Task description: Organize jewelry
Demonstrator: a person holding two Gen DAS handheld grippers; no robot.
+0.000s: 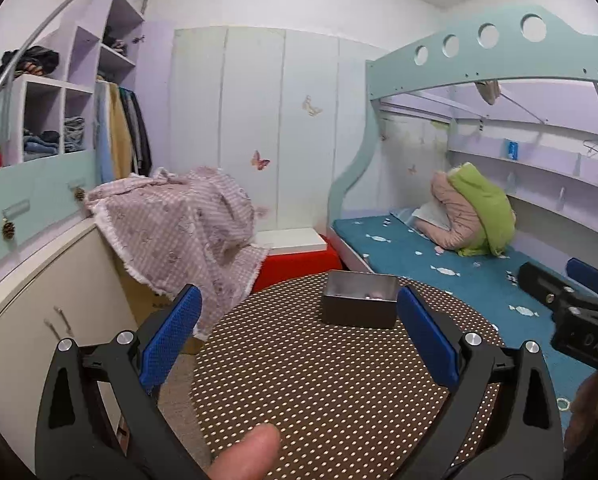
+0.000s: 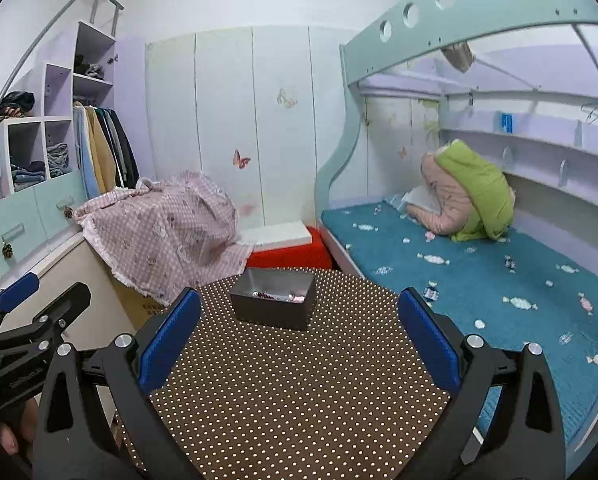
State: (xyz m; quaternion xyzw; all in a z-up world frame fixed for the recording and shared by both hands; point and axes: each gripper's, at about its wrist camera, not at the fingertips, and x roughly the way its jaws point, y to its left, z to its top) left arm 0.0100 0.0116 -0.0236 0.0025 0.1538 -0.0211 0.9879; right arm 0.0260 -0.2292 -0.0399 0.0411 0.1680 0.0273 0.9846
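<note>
Bedroom setting: a round brown bench with white dots (image 2: 291,380) carries a grey rectangular metal tin (image 2: 273,304) near its far edge, holding small pink and red jewelry pieces (image 2: 277,297). Left gripper (image 1: 299,332) and right gripper (image 2: 299,332) hover nearer than the tin, jaws released and grasping nothing. Right of the tin lies a teal-covered bunk bed (image 2: 479,264).

White letters "DAS" stood on the black body of the right gripper (image 1: 587,316), at four o'clock in the left wrist view. Small pale lettering on the left gripper (image 2: 19,340), at eight o'clock in the right wrist view, and print on the cardboard box (image 2: 147,300) beneath the checked cloth were too small to read.
</note>
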